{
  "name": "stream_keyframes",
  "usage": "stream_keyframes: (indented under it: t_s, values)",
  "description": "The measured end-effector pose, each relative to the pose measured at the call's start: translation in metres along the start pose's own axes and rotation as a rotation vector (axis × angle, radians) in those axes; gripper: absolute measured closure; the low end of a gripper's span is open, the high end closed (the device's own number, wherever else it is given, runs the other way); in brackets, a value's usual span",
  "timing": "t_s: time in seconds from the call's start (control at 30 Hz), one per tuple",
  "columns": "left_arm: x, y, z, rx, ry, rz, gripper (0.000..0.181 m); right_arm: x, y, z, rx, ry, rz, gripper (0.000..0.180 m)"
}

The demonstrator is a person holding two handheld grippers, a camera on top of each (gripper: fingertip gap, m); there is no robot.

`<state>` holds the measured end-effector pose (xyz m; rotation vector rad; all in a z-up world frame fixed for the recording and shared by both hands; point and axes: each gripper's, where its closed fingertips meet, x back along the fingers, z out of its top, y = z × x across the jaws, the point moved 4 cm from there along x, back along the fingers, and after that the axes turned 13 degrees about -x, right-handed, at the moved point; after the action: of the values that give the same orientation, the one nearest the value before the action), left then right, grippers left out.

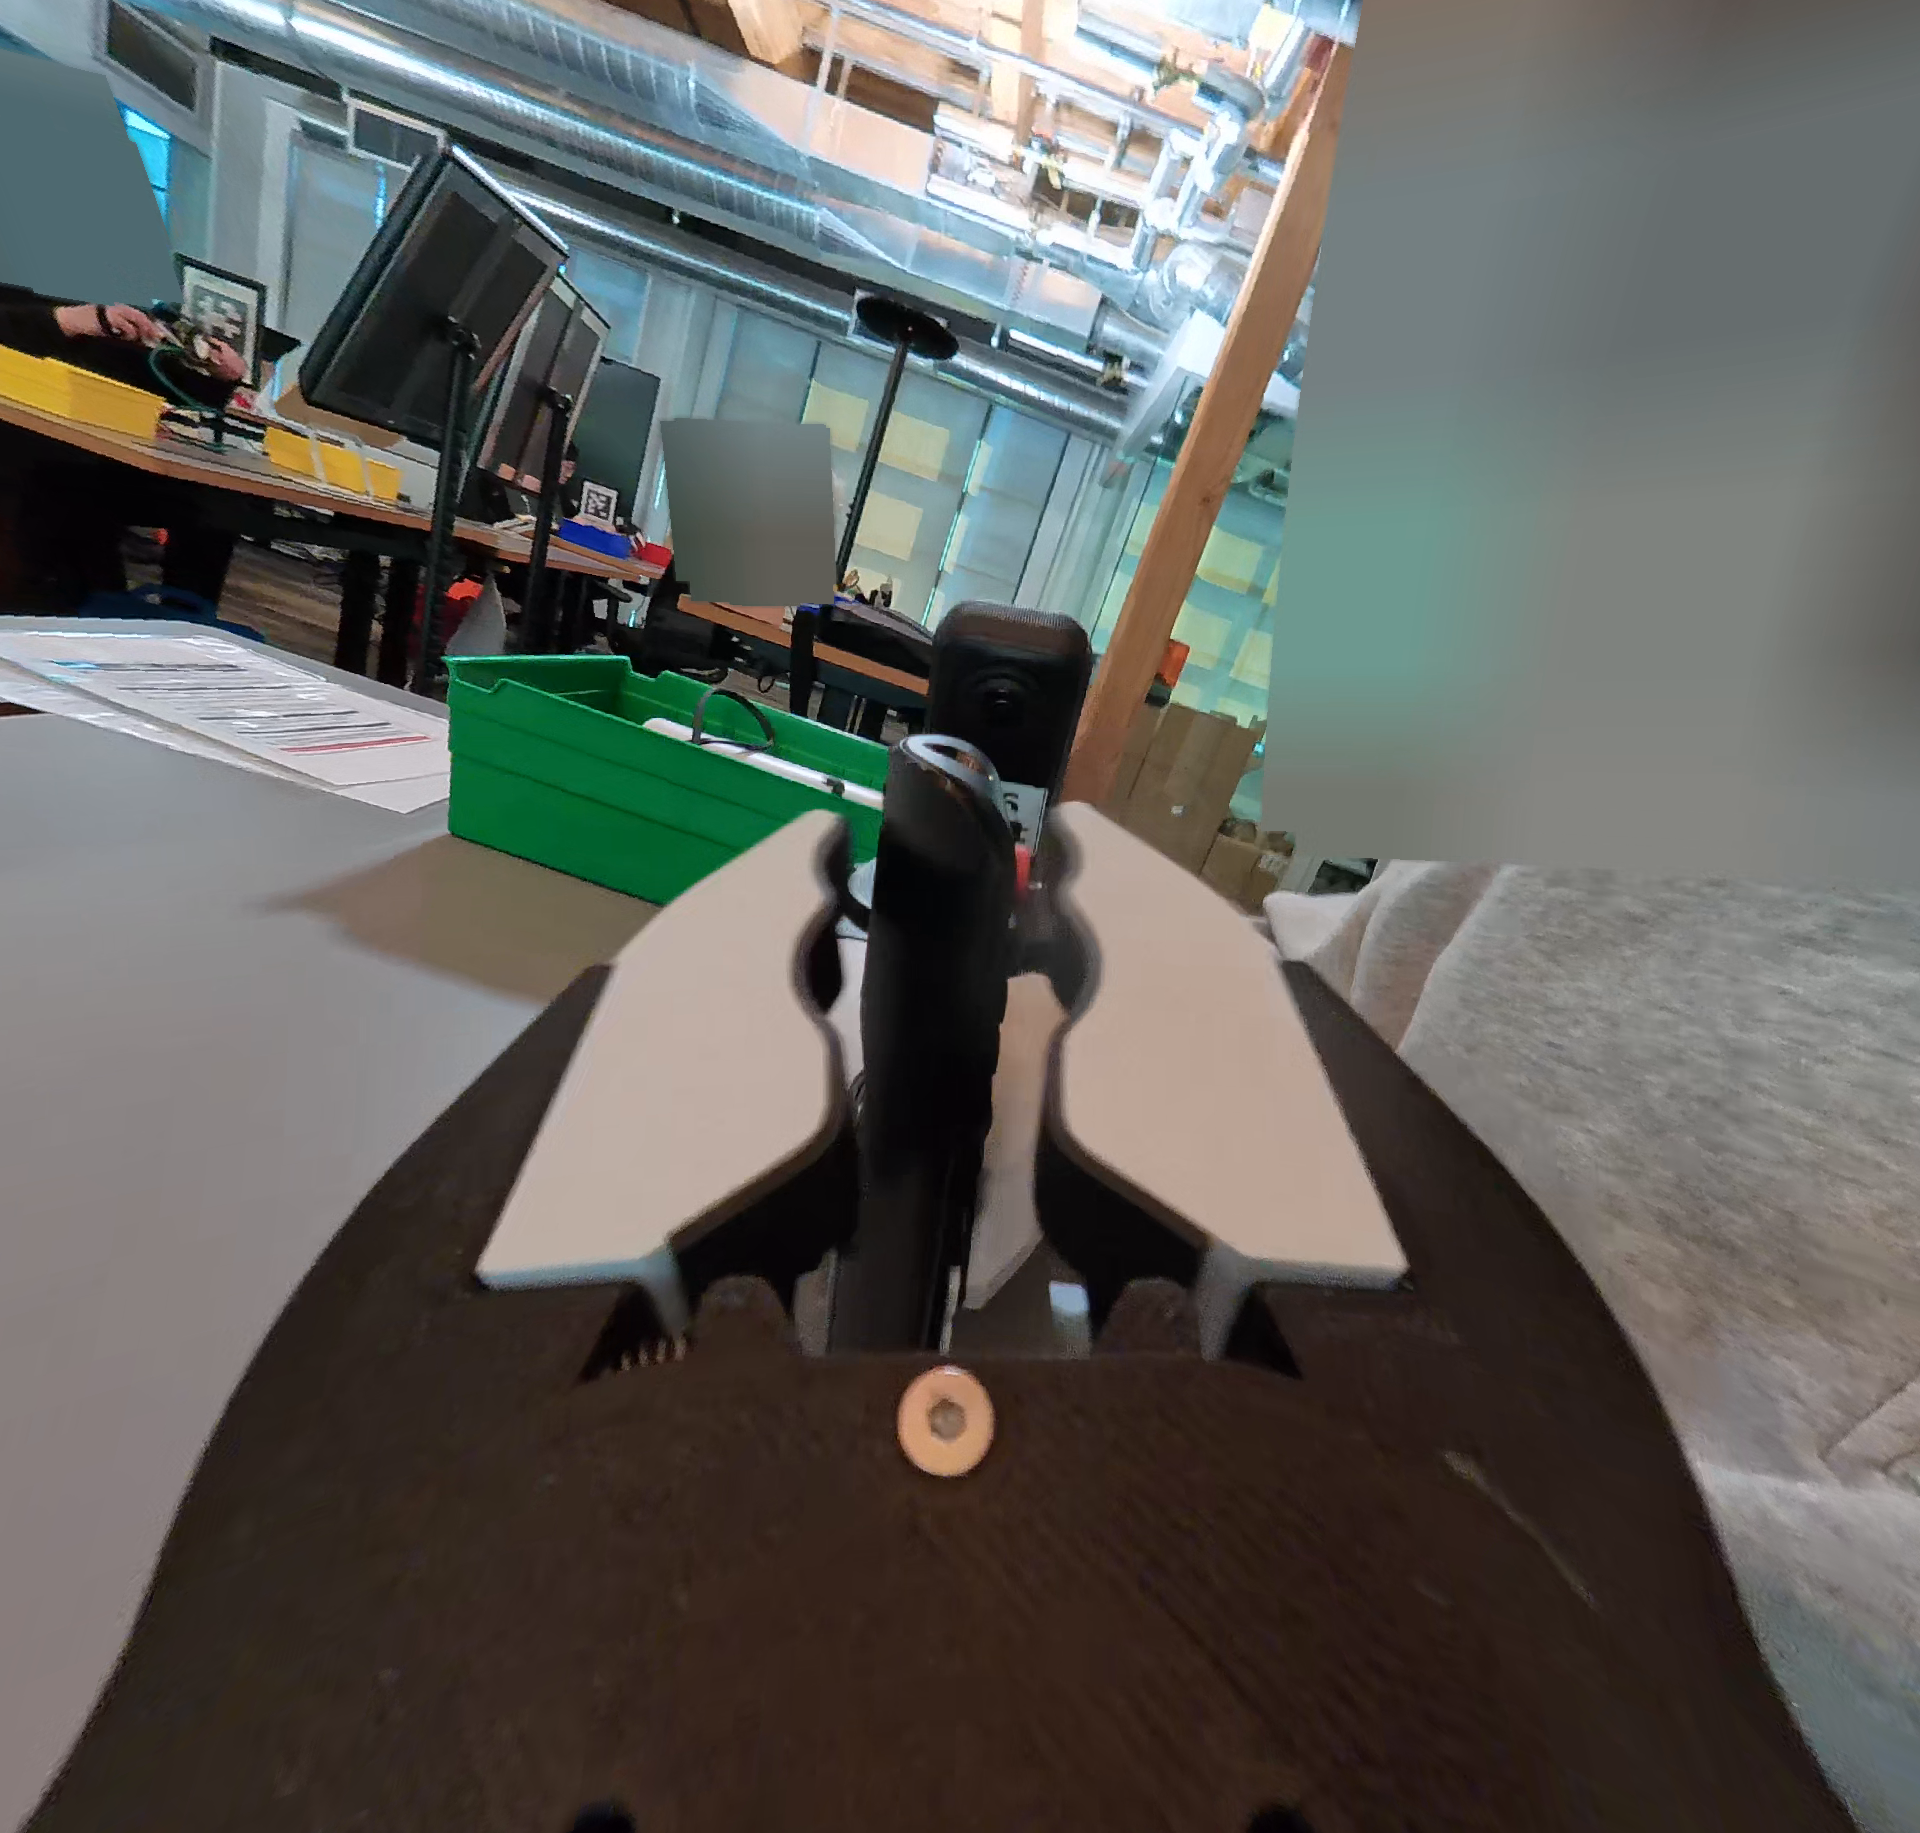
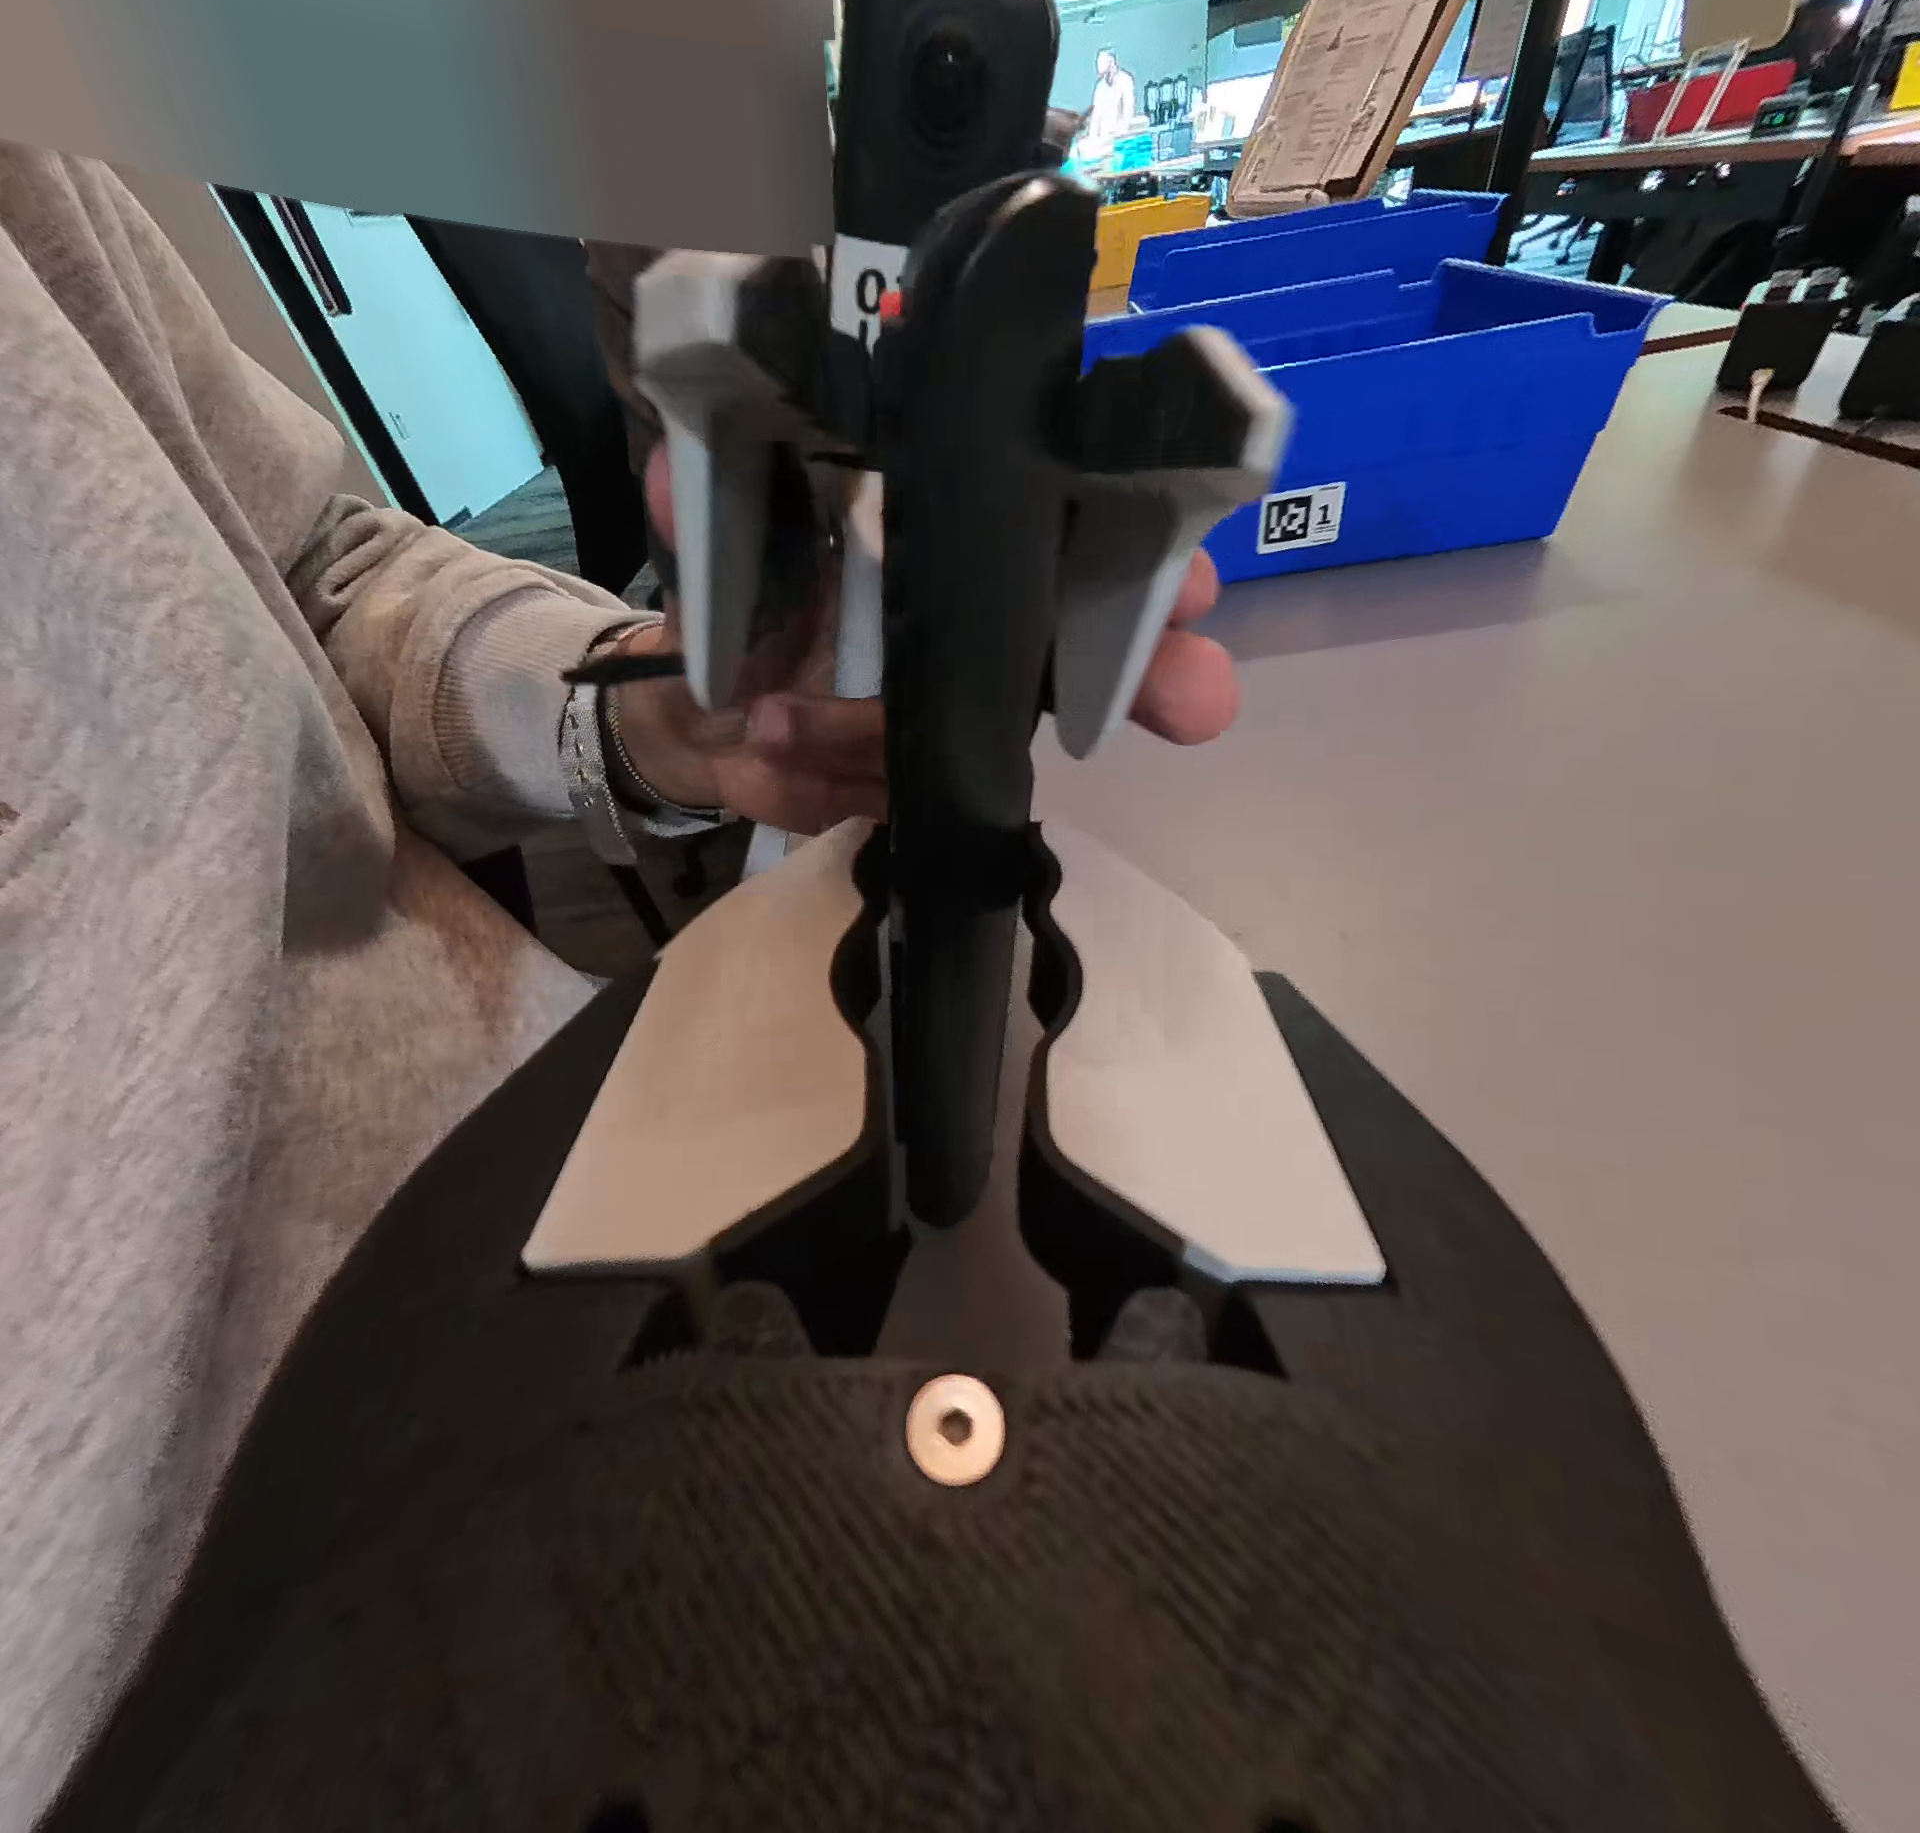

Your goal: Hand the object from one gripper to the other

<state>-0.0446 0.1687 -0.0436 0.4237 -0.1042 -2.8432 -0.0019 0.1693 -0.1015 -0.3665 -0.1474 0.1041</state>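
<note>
Sheet (image 1: 229, 713): flat printed paper, far left on my table (image 1: 208, 952). It plays no part in the handover.

Green bin (image 1: 582, 775): hard moulded plastic with stepped walls. It sits just left of my left claw and apart from it, with pale items and a dark loop inside.

Sleeve (image 2: 260, 640): soft grey knit with a ribbed cuff, tucked close to my body so both claws meet in front of me.

Hand (image 2: 1184, 682): wrapped round the left claw's grip, holding it steady, facing the right one.

Left claw (image 1: 940, 848): pale flat fingers with wavy black inner edges. They stand spread either side of the object's top end, with gaps showing. I judge it open and not carrying the load.

Object (image 1: 935, 1004): a long, matte black, rounded bar with a glossy curl at its tip. It is held upright in the air between both claws, clear of the table, so each claw can take a different part of its length.

Right claw (image 2: 951, 869): the same pale fingers, tips pinched onto the object's (image 2: 966, 640) lower half. I judge this one is gripping it.

Blue bin (image 2: 1403, 412): rigid glossy plastic with a small tag on its front. It stands behind and to the right on the smooth grey table, well apart from the handover.
</note>
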Motion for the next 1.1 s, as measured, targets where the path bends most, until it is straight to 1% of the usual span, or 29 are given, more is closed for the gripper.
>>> stream_keyframes:
  t_s: [0.07,0.1,0.13,0.2,0.27,0.37,0.4,0.47,0.5,0.63,0.7,0.83,1.0,1.1]
  values:
    - [0.000,-0.004,0.002,0.046,0.037,0.025,0.111,0.002,0.001,0.003,0.003,0.017,-0.006,0.155]
    - [0.001,-0.007,0.003,0.064,0.052,0.045,0.100,0.004,0.002,0.005,0.009,0.030,-0.012,0.154]
    - [0.004,-0.012,0.004,0.071,0.066,0.071,0.093,0.007,0.003,0.007,0.011,0.044,-0.017,0.154]
    - [0.008,-0.019,0.005,0.066,0.075,0.115,0.085,0.012,0.006,0.012,0.008,0.077,-0.025,0.155]
    - [0.010,-0.022,0.000,0.066,0.021,0.100,0.084,0.018,0.008,0.017,0.002,0.107,-0.033,0.155]
    - [0.010,-0.021,-0.021,0.066,-0.143,0.031,0.090,0.026,0.010,0.024,-0.002,0.148,-0.037,0.155]
    - [0.009,-0.018,-0.029,0.063,-0.202,-0.001,0.094,0.029,0.009,0.026,0.000,0.162,-0.036,0.155]
    - [0.004,-0.008,-0.040,0.020,-0.301,-0.062,0.114,0.033,0.007,0.031,0.007,0.195,-0.035,0.155]
    - [0.001,-0.003,-0.044,-0.016,-0.328,-0.083,0.120,0.035,0.005,0.034,0.012,0.212,-0.029,0.155]
    - [-0.006,0.007,-0.063,-0.091,-0.444,-0.115,0.122,0.038,-0.003,0.041,0.027,0.256,-0.001,0.155]
    - [-0.007,0.009,-0.067,-0.091,-0.461,-0.123,0.129,0.036,-0.004,0.040,0.021,0.247,0.013,0.154]
    - [-0.007,0.010,-0.062,-0.076,-0.425,-0.130,0.140,0.033,-0.007,0.038,0.036,0.227,0.016,0.154]
    - [-0.006,0.009,-0.071,-0.034,-0.460,-0.154,0.125,0.031,-0.008,0.038,0.050,0.205,-0.010,0.155]
    - [-0.008,0.013,-0.073,-0.059,-0.464,-0.168,0.128,0.030,-0.010,0.038,0.065,0.189,-0.014,0.155]
